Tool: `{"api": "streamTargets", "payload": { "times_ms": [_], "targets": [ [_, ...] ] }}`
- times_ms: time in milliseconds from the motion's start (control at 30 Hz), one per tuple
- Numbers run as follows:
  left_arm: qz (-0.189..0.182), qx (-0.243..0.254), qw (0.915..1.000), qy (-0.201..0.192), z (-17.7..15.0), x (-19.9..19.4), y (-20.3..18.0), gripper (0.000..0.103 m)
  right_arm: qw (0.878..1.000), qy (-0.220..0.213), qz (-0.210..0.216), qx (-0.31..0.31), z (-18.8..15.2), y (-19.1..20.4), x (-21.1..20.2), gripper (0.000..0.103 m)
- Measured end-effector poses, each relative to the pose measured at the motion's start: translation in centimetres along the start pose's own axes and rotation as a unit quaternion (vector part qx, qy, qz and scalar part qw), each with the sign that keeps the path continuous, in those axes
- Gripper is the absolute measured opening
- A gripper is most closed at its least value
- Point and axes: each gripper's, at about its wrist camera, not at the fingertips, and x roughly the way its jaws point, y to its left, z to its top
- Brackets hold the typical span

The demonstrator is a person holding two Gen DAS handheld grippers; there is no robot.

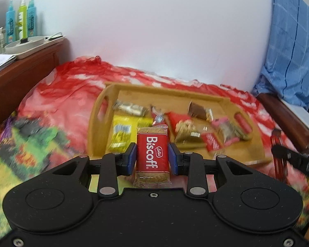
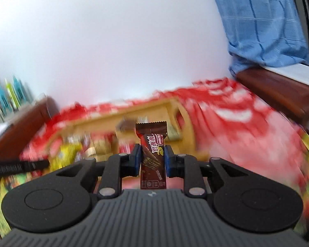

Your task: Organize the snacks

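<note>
Red-wrapped Biscoff biscuit sits clamped in the left gripper, brown-wrapped wafer bar in the right gripper, wooden tray ahead of both.

From where I steer, the Biscoff packet stands on end between the left gripper pads, nearer than the tray, which lies on the bedspread with loose snack packets in it. The wafer bar stands upright between the right gripper pads, the tray beyond it and to its left. Far left, bottles stand on a headboard shelf; far right, a cloth hangs behind the bed.
</note>
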Motion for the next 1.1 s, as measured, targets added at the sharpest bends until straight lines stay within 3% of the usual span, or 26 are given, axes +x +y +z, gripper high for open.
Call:
{"api": "streamTargets", "payload": {
  "times_ms": [300, 567, 867, 1100],
  "targets": [
    [-0.019, -0.022, 0.9996, -0.002, 6.9, 5.6, -0.8, 0.031, 0.998, -0.006, 0.055, 0.043, 7.0, -1.5, 8.7, 0.026],
    [-0.019, -0.031, 0.9989, 0.029, 10.9, 12.7, -2.1, 0.031, 0.998, 0.022, 0.045, 0.044, 8.5, -2.4, 15.6, 0.027],
    [0.008, -0.035, 0.9973, 0.064, 10.6, 19.0, -3.3, 0.031, 0.998, 0.059, 0.019, 0.026, 8.0, -2.9, 19.6, 0.027],
    [0.021, -0.024, 0.9963, 0.079, 9.8, 20.8, -3.7, 0.031, 0.997, 0.078, 0.015, 0.019, 7.7, -2.8, 20.8, 0.027]
  ]
}}
